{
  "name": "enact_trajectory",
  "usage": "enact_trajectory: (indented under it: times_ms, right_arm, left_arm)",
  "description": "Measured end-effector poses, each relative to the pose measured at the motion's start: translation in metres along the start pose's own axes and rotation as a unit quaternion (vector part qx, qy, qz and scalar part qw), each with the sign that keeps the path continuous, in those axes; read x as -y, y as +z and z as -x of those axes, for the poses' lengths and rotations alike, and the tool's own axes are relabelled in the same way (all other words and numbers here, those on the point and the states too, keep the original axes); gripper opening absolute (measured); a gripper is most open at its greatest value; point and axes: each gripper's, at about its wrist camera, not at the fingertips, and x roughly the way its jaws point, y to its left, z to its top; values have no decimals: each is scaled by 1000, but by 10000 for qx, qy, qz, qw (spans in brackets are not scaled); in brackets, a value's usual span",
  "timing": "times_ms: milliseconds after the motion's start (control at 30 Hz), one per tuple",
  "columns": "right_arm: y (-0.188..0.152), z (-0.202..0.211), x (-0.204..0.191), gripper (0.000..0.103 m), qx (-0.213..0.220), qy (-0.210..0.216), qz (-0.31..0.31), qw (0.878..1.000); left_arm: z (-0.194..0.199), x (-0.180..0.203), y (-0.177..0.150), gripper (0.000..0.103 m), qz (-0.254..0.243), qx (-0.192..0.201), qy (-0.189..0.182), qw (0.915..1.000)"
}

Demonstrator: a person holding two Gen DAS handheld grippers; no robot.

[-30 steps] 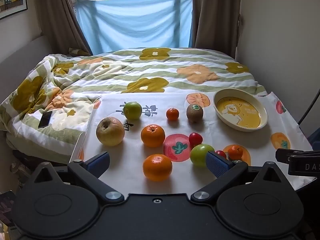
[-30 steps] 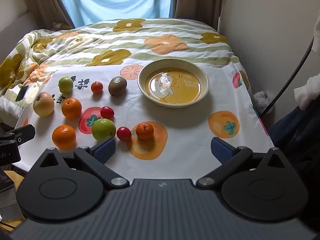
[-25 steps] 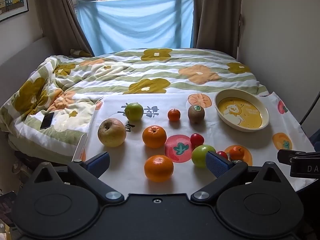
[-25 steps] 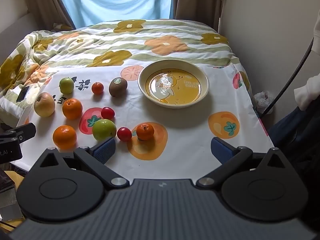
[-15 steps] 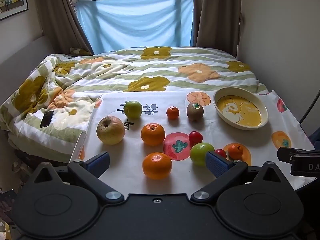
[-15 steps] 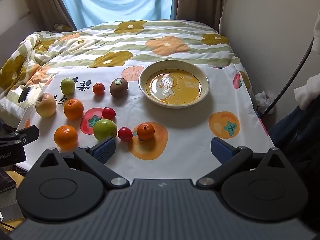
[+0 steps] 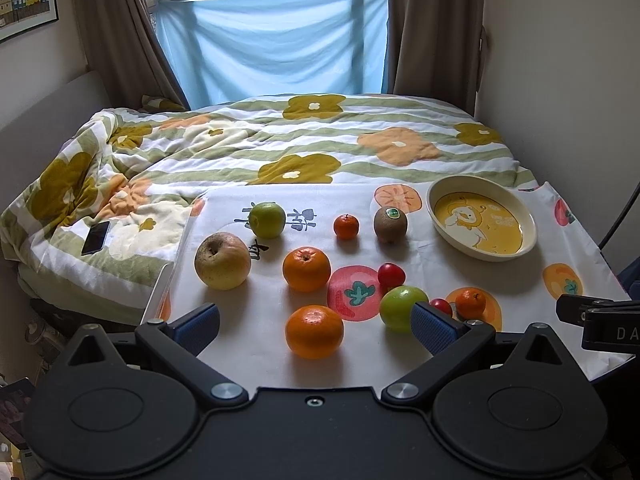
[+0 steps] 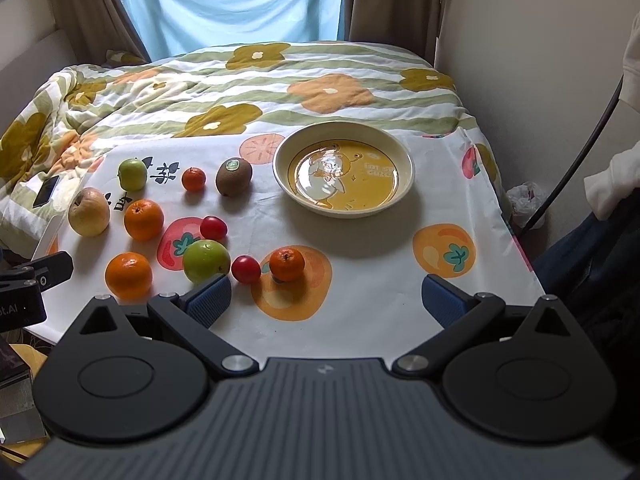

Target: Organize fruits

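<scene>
Right wrist view: the right hand-held gripper (image 8: 326, 300) is held spread and empty at the lower centre of the frame, above the printed cloth (image 8: 380, 308). The fruits are seen scattered across the left half, none inside the bowl (image 8: 404, 184) at upper centre. The task is judged to be at its start. The small mandarin (image 8: 286, 265) lies nearest; lowering and closing around it would be required next. In the left wrist view the left hand-held gripper (image 7: 316, 326) is likewise spread, an orange (image 7: 314, 331) between its pads. A cherry tomato (image 7: 441, 306) is partly hidden behind the right pad.
</scene>
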Motion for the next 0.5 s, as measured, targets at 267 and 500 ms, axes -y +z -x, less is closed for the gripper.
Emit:
enact_trajectory:
  times_ms: [267,500]
  right_arm:
    - [-1,0,0,103,14,4,11,10000]
    - [-1,0,1,103,20,10,4,10000]
  left_arm:
    - [-1,2,-1,103,-51,5,2,10000]
    - [-1,3,-1,103,-49,5,8,10000]
